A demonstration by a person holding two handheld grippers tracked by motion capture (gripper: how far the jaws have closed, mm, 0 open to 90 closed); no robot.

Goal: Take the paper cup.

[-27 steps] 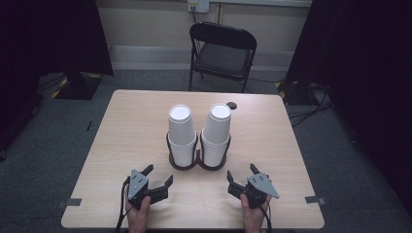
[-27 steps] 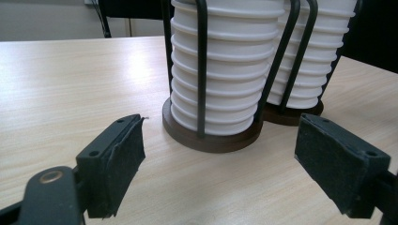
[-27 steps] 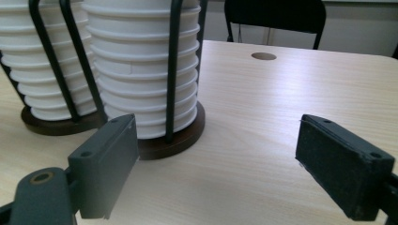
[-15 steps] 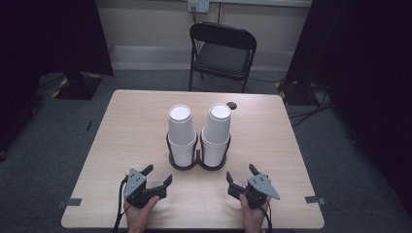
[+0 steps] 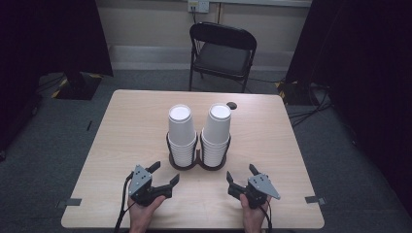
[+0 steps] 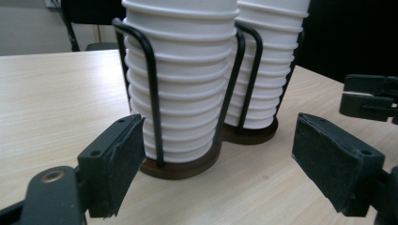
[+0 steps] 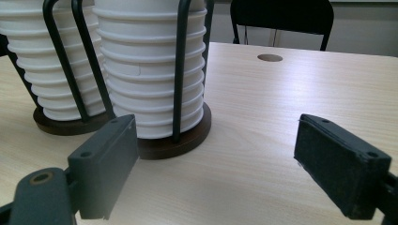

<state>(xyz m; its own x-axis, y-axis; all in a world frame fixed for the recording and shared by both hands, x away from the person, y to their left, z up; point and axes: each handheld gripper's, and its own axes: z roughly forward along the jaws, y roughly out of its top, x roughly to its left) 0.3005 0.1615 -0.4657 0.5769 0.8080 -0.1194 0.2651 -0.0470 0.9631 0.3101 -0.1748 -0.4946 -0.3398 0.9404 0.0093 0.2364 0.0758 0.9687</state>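
Grippers (image 5: pixel 162 177) apart, near table (image 5: pixel 126 136) edge

Cup stacks (image 5: pixel 199 131) in wire holder (image 5: pixel 198 162) block centre; table (image 5: pixel 126 126) sides, front free.

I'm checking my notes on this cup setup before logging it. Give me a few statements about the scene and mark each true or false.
1. Two stacks of white paper cups stand upside down in a black wire holder. True.
2. The left gripper is clamped on a cup. False: its jaws are open, short of the holder.
3. The right gripper holds nothing. True: open jaws, bare table between them.
4. A folding chair stands beyond the table's far edge. True.
5. The holder lies tipped on its side. False: it stands upright on its round bases.
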